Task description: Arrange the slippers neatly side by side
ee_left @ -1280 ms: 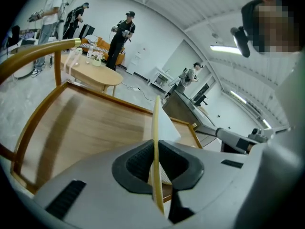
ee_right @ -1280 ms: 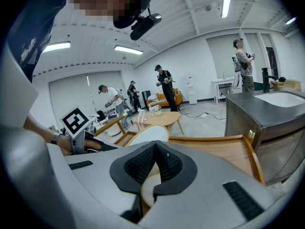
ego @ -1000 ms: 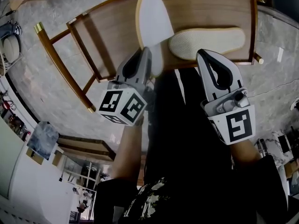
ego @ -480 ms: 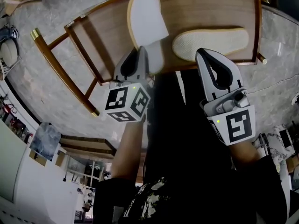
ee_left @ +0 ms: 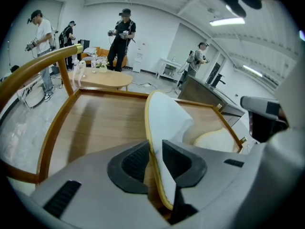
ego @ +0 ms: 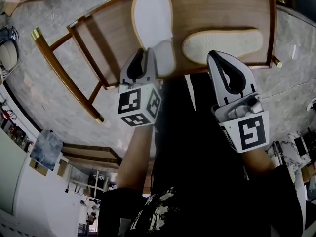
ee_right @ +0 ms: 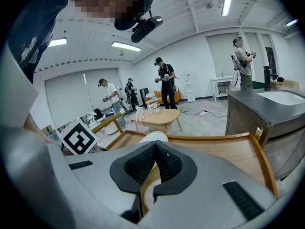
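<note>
**Left gripper loose around one slipper, right gripper pinched shut**

So the left gripper (ego: 148, 52) (ee_left: 155, 149) has its jaws partway apart, and they've just been opening. The tan-edged rim of the white slipper (ego: 153, 19) (ee_left: 164, 118) runs right between them, but the pads don't look like they're squeezing it. That slipper sits on the wooden worktop (ego: 113, 38) (ee_left: 95, 123) near its front rim, with its length pointing away from the person. The second slipper (ego: 222, 42) (ee_left: 214, 140) lies just beside it on the right, ribbed sole up and turned crosswise, so the pair makes a rough L. The right gripper (ego: 213, 57) (ee_right: 155, 147) has its jaws fully together with nothing between them. Its tip is at the near edge of that sole-up slipper, and I honestly can't tell if it's touching.
</note>
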`<state>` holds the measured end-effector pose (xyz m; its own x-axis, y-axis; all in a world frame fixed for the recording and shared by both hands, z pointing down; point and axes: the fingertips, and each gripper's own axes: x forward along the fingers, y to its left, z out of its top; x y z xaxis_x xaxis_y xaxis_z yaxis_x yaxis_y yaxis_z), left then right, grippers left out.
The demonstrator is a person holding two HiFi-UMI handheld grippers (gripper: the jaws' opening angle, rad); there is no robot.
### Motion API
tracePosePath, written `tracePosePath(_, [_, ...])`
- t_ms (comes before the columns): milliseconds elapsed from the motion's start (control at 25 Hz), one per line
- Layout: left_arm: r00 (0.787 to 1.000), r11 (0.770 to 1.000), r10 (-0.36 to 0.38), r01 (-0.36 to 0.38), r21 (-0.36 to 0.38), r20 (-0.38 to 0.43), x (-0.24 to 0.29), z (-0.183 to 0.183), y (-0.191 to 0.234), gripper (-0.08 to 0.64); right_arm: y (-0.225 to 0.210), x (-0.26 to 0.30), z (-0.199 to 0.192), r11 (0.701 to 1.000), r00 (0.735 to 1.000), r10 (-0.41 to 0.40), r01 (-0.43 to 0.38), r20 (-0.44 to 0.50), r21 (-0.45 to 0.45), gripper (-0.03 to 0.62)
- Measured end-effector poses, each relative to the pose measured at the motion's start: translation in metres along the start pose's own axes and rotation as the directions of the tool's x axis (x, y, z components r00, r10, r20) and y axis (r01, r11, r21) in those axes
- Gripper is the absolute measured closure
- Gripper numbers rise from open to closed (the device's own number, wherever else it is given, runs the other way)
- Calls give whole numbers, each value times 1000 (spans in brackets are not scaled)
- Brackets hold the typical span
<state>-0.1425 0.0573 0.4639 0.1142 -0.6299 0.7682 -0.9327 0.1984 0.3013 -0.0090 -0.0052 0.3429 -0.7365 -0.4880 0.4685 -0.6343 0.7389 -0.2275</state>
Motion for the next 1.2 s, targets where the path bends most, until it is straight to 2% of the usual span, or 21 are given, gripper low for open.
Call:
tracePosePath(200, [999,999,30,-30,18,12,-8,1,4,474,-2,-7,0,1000,1000,-14,14,10,-6,594])
tracePosePath(400, [996,992,59,-66,111,65,-23,18,-2,490,-10,-21,7,999,997,-39,39,74,2,594])
tracePosePath(520, [994,991,8,-22,131,112,-25,36,-30,538,-20,-32,3,997,994,-76,75,77,13,594])
tracePosePath(600, [990,983,-82,62,174,112,-21,44,-62,556,-29,-40,1,995,991,-100,98,85,21,594])
tracePosePath(680, [979,958,-190,168,233,76,-12,42,-97,557,-38,-49,-3,993,988,-119,117,95,30,594])
tracePosePath(760, [963,919,-268,252,302,10,-3,35,-128,558,-50,-58,-10,987,983,-155,151,96,48,594])
tracePosePath(920, [934,826,-346,348,444,-88,12,29,-169,558,-73,-75,-34,969,969,-244,242,35,56,594])
tracePosePath(1000, [924,790,-360,376,485,-129,19,26,-180,557,-81,-80,-51,960,961,-275,275,-23,40,594])
tracePosePath(1080, [920,774,-349,391,499,-180,29,21,-184,557,-91,-86,-66,948,951,-303,307,-66,79,594])
tracePosePath(1160, [912,769,-331,410,490,-243,38,12,-184,550,-102,-93,-77,932,938,-333,342,-92,117,594])
tracePosePath(1200, [904,768,-325,423,480,-277,42,7,-184,522,-108,-96,-82,924,931,-349,361,-103,130,594])
